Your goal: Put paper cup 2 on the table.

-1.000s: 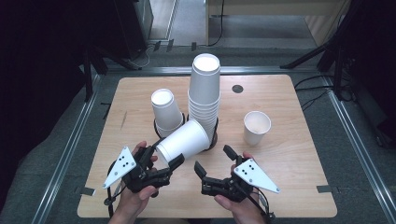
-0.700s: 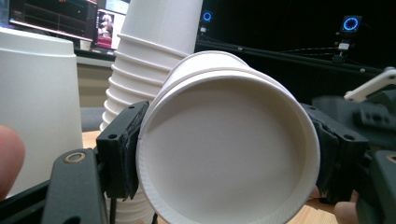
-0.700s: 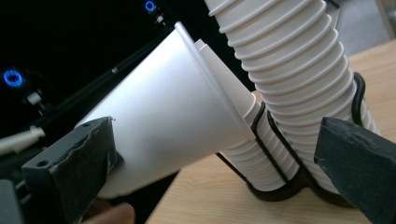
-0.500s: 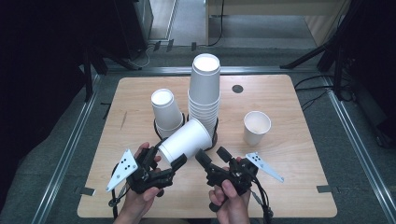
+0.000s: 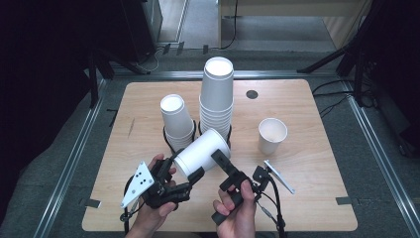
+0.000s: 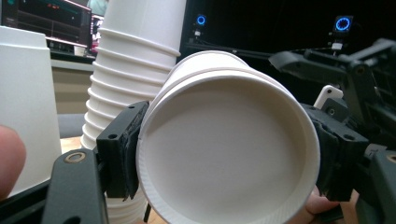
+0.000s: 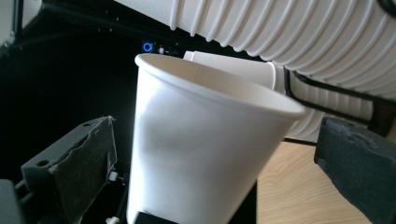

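White paper cup (image 5: 203,153), lying on its side, held off the table in the lower middle of the high view, just in front of the two stacks. In the left gripper view a second rim shows just behind the first, so this looks like two cups nested (image 6: 229,154); their bottom faces that camera.

Left gripper (image 5: 185,176), black two-jaw tool: jaws closed on the bottom end of the cup, one pad pressed to each side of it. Same hold as in both earlier frames; the cup has barely shifted.

Right gripper (image 5: 220,161), black two-jaw tool: a second ago it sat low and to the right of the cup with its grey three-cornered plate (image 5: 279,176) flat toward the camera. Half a second ago it had swung in toward the cup. Now the hand (image 5: 237,213) is rolled, the plate stands edge-on, and the jaws reach up to the cup's right flank. In the right gripper view the cup (image 7: 196,154) stands between the two pads with dark gap on the left and bare space on the right: jaws open, not pressing.

Surroundings unchanged from the earlier frames: tall stack of white paper cups (image 5: 217,99) upside down at centre; shorter upside-down stack of white paper cups (image 5: 176,121) to its left, each in a black wire ring; single upright white paper cup (image 5: 272,136) to the right, well apart from the held one; light wooden table (image 5: 317,119); small dark round hole (image 5: 252,94) near its upper edge.
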Motion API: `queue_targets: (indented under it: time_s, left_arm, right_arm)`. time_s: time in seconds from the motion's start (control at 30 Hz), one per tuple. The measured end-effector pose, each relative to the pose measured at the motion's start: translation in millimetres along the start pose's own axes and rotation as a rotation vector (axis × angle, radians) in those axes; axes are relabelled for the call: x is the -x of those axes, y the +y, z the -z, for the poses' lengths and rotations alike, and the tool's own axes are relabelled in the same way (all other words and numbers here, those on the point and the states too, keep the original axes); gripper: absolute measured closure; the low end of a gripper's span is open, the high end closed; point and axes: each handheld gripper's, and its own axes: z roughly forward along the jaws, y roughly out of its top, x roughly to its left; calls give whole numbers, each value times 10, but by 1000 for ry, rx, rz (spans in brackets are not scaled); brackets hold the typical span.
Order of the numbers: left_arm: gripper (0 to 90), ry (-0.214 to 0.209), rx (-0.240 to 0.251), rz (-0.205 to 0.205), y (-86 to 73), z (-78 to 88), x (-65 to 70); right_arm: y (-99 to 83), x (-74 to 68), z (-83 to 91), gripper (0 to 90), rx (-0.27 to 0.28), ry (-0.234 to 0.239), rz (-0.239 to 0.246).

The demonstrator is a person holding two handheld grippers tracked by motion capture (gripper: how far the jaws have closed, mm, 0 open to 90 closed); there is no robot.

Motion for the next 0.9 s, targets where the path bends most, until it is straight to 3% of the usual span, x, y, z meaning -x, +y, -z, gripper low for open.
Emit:
queue_targets:
  time_s: [0.27,0.47,0.57,0.6,0.83,0.9]
  left_arm:
    - [246,-12,-15,-12,-23,-23,51]
    - [246,-26,-29,-16,-40,-35,77]
    - [246,-32,-36,-16,-50,-41,87]
    - [246,-32,-35,-11,-52,-40,87]
    - [215,-37,-81,15,-42,-40,86]
    - [118,-56,-104,28,-22,-33,73]
  right_arm:
    - [-12,3,-97,0,4,15,-87]
    - [6,56,-174,0,-3,6,-108]
    - [27,75,-192,0,-4,24,-130]
    - [31,82,-194,50,-8,33,-134]
    - [14,91,-151,128,27,45,-57]
    - [34,96,-140,129,31,53,-43]
